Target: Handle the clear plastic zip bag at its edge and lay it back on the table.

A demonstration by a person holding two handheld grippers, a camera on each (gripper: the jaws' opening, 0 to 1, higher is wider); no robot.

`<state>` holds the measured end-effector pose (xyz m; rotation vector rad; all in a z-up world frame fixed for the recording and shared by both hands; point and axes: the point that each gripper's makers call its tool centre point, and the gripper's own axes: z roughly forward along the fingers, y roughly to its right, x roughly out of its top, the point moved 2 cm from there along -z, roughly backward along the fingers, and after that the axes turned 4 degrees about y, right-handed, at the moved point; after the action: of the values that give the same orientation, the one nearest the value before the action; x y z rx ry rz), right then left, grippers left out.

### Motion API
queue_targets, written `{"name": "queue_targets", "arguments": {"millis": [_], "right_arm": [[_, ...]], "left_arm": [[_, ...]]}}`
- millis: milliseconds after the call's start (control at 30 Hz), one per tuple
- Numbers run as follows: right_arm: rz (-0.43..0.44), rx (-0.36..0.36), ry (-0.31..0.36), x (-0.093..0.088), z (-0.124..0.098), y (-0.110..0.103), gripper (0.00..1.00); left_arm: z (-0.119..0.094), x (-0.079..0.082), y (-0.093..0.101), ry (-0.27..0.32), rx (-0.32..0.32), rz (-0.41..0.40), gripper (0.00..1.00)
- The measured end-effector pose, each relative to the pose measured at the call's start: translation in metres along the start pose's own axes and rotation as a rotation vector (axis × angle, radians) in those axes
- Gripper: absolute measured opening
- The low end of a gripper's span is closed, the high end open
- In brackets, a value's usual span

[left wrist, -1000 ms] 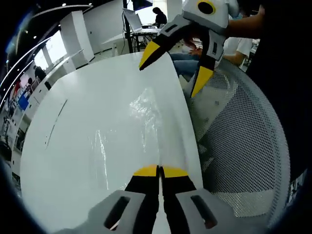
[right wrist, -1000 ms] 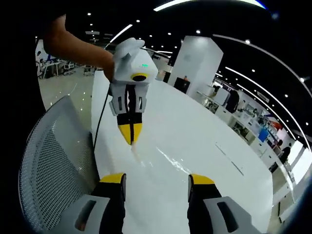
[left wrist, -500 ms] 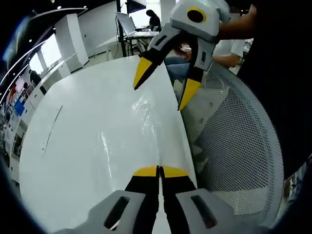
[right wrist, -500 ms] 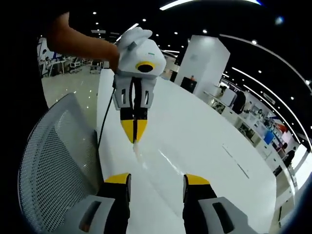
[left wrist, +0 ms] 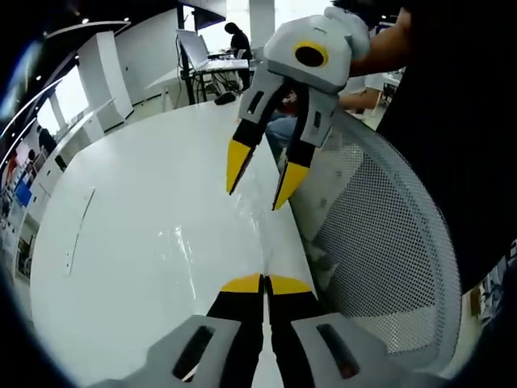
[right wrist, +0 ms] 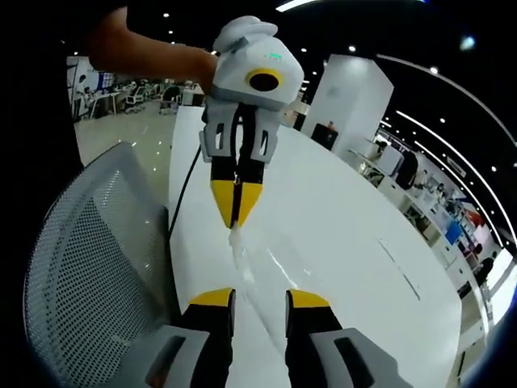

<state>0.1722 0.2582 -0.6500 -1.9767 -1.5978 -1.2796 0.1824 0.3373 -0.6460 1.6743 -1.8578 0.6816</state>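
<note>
**Bag pinched at its edge, right gripper coming in**

Left side first, in the left gripper view: our left gripper (left wrist: 264, 283) sits w/ jaws pressed together, yellow tips meeting. In the right gripper view the same gripper (right wrist: 236, 212) hangs tips-down w/ a bit of clear film pinched between them, so we read it as clamped on the zip bag's edge. The bag (left wrist: 212, 242) is hard to make out: glossy wrinkles on the white bench (left wrist: 121, 242), running from the pinched tips toward the bench's near edge. In the right gripper view the film (right wrist: 241, 257) drops from the pinched tips to the bench (right wrist: 339, 234), so that corner looks lifted while the rest appears to lie flat.

Further right in the left gripper view, the right gripper (left wrist: 257, 182) hovers above the bag near the bench edge, jaws apart w/ nothing between them. Its own view shows a gap between the tips too (right wrist: 258, 297), fairly narrow, w/ the film running just in front of that gap.

Rightmost: a white mesh chair back (left wrist: 388, 242) beside the bench edge, a person's arm behind it.

Step in hand, as we judge it: edge handling, bag not yet laid back. Next move prob. needs the left to lower the pinched corner to the bench and let go w/o dragging the film; right either takes the edge nearby or stays off. Risk: thin film clings to a jaw on release.
</note>
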Motion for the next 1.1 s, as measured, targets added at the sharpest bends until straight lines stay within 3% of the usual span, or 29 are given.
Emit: {"name": "queue_targets", "arguments": {"millis": [200,367,500,767,900,1000,1100], "right_arm": [[-0.007,-0.016,0.011,0.000,0.000,0.001,0.03],[-0.006,-0.006,0.014,0.000,0.002,0.000,0.00],[-0.004,-0.002,0.014,0.000,0.004,-0.002,0.00],[-0.016,0.020,0.014,0.003,0.007,-0.003,0.00],[-0.031,0.039,0.008,0.005,0.010,-0.003,0.00],[-0.033,0.049,0.011,0.007,0.010,-0.003,0.00],[-0.039,0.054,0.007,0.008,0.011,-0.003,0.00]], "left_arm": [[0.000,0.001,-0.004,0.019,0.029,-0.008,0.00],[0.000,-0.001,-0.004,0.021,0.051,-0.015,0.00],[-0.002,-0.003,-0.002,0.030,0.069,-0.009,0.09],[-0.008,-0.002,-0.002,0.023,0.136,0.087,0.11],[-0.010,0.005,-0.003,0.038,0.159,0.107,0.08],[-0.009,0.000,-0.005,0.006,0.172,0.132,0.00],[-0.008,-0.002,-0.007,0.002,0.182,0.137,0.00]]}}
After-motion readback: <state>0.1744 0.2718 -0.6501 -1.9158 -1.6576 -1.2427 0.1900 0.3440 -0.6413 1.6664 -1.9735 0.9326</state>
